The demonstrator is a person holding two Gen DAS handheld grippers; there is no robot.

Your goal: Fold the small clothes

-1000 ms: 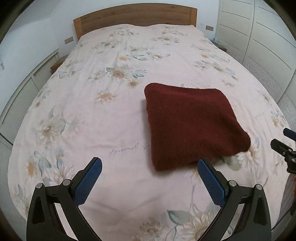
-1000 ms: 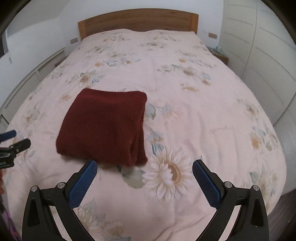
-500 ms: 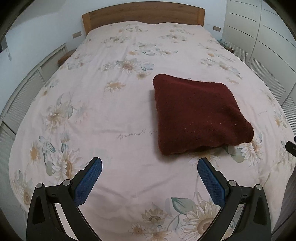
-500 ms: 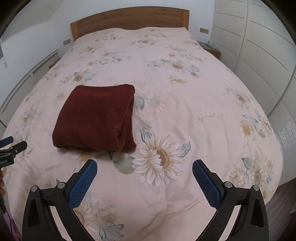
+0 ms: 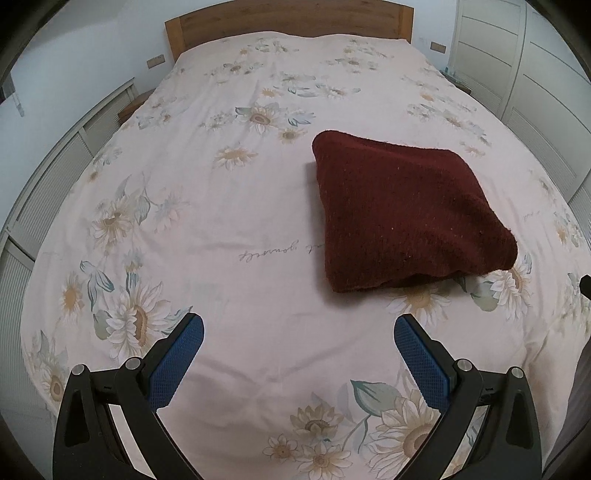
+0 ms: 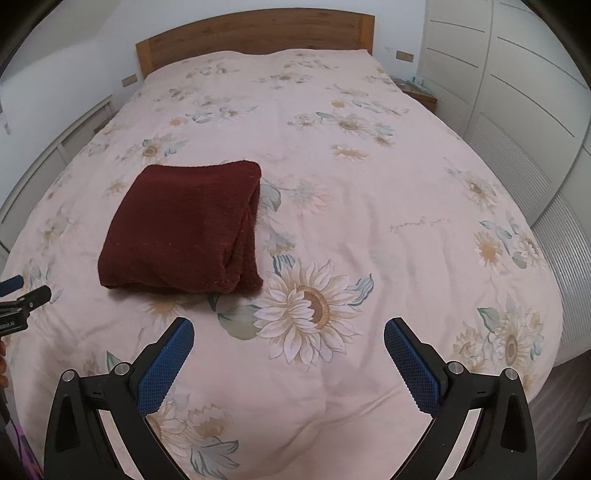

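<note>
A dark red knitted garment (image 5: pixel 402 218) lies folded into a thick square on the bed; it also shows in the right wrist view (image 6: pixel 188 229). My left gripper (image 5: pixel 299 332) is open and empty, held above the bedspread in front of and to the left of the garment. My right gripper (image 6: pixel 288 332) is open and empty, in front of and to the right of the garment. The left gripper's tip shows at the left edge of the right wrist view (image 6: pixel 22 295).
The bed has a pink sunflower-print cover (image 5: pixel 221 192) and a wooden headboard (image 5: pixel 288 22). White wardrobe doors (image 6: pixel 517 92) stand along the right side. Low white cabinets (image 5: pixel 55 177) run along the left. A bedside table (image 6: pixel 421 94) sits far right.
Both grippers have drawn back and up from the folded garment, which now sits farther away in both views. The garment has not moved. Both grippers stayed open.
</note>
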